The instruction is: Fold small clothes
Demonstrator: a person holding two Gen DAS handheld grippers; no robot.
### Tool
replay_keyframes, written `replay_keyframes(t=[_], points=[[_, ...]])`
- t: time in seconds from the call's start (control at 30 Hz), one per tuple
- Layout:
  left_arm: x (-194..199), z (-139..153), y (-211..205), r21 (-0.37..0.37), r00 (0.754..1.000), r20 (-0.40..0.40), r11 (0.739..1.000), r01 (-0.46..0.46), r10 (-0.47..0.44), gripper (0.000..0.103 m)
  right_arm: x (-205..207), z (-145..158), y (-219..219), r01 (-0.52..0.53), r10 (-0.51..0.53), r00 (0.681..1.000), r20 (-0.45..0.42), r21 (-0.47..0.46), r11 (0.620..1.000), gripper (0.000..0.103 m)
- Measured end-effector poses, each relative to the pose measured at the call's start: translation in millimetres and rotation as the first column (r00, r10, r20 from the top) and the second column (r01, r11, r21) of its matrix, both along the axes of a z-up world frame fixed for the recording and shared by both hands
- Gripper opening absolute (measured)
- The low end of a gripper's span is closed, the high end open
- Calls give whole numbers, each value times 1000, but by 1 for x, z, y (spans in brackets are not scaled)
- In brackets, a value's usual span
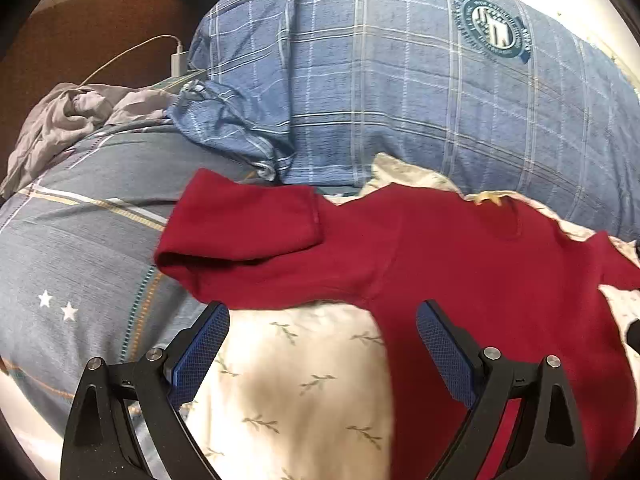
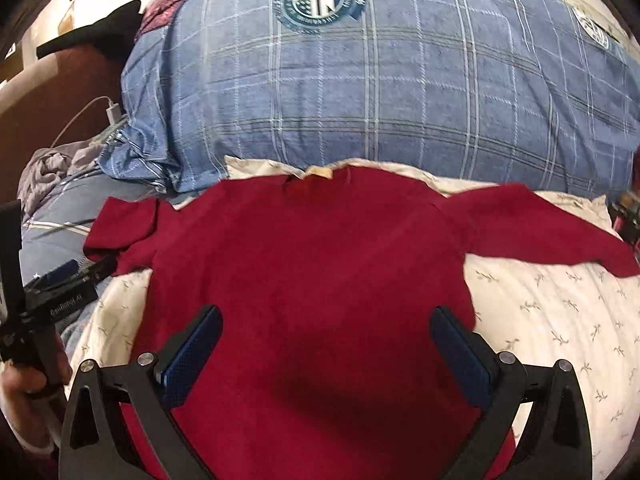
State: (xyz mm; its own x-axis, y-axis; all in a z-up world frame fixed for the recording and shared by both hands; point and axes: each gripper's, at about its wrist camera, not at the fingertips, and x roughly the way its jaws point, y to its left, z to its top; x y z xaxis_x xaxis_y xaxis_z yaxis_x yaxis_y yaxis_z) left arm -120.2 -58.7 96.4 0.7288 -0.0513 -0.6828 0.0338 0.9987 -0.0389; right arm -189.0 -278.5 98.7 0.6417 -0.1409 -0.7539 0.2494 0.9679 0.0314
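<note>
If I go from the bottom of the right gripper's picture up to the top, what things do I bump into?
Going near to far up the middle of the right wrist view: right gripper, wide open → red shirt lying flat → its neck label → strip of cream leaf-print sheet → big blue plaid pillow → round badge printed on it.

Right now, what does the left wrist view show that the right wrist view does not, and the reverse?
Only the left wrist view: two white stars printed on the striped blue-grey sheet, and the left gripper head-on, jaws open, nothing between them.

Only the right wrist view: the red knit sweater's far sleeve laid out on the leaf-print cream cover, the sweater's whole chest, and the right gripper, open above it.

Both: the red knit sweater, the blue plaid quilt with its round crest, the white charger.
</note>
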Motion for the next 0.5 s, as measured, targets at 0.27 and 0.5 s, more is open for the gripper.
replay_keyframes(t=[0.27,0.5], points=[[-2,11,8,-48,1000,-8,999,17,-17,95,4,-3,9,-3,3,1000,0,-29,1000,103],[-7,17,-1,-58,1000,-7,998,12,-13,95,0,-8,22,-5,5,1000,25,-4,1000,103]])
